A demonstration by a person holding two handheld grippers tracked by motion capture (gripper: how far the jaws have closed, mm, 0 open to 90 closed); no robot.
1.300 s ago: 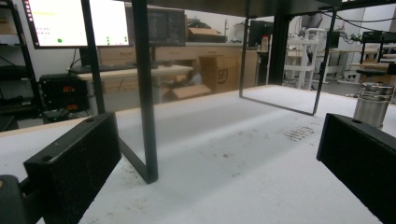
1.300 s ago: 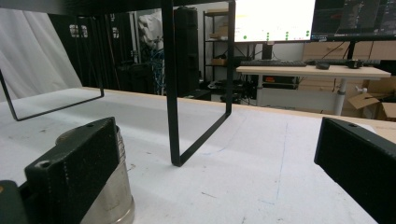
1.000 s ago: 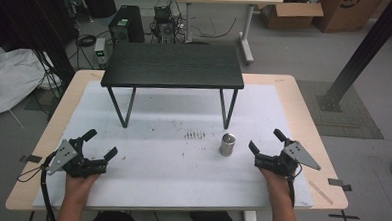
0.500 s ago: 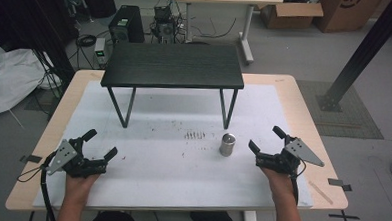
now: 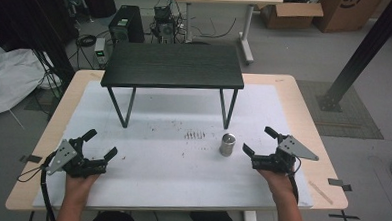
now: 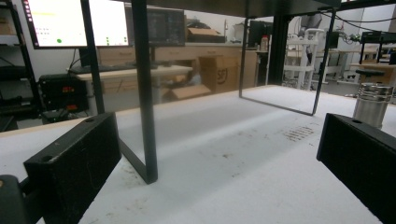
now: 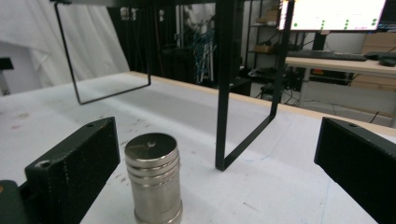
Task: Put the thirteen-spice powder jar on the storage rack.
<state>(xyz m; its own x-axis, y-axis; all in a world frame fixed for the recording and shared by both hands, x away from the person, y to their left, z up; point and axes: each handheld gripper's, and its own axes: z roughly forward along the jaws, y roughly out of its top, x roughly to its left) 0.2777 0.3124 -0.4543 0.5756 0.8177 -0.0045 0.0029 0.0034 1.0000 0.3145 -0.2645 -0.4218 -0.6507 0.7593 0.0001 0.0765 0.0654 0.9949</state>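
A small metal cylinder [image 5: 227,144] stands upright on the white mat, in front of the black stand's right legs. My right gripper [image 5: 260,141] rests open just to its right, jaws spread wide and nothing between them. In the right gripper view the cylinder [image 7: 152,179] is close, beside the left jaw. My left gripper [image 5: 100,144] lies open at the near left of the mat, holding nothing. The left gripper view shows the cylinder [image 6: 372,104] far off at the right.
A low black stand [image 5: 173,65] on thin metal legs occupies the back middle of the mat [image 5: 176,164]. Dark smudges [image 5: 194,135] mark the mat left of the cylinder. The wooden table edge [image 5: 327,161] runs close to my right gripper.
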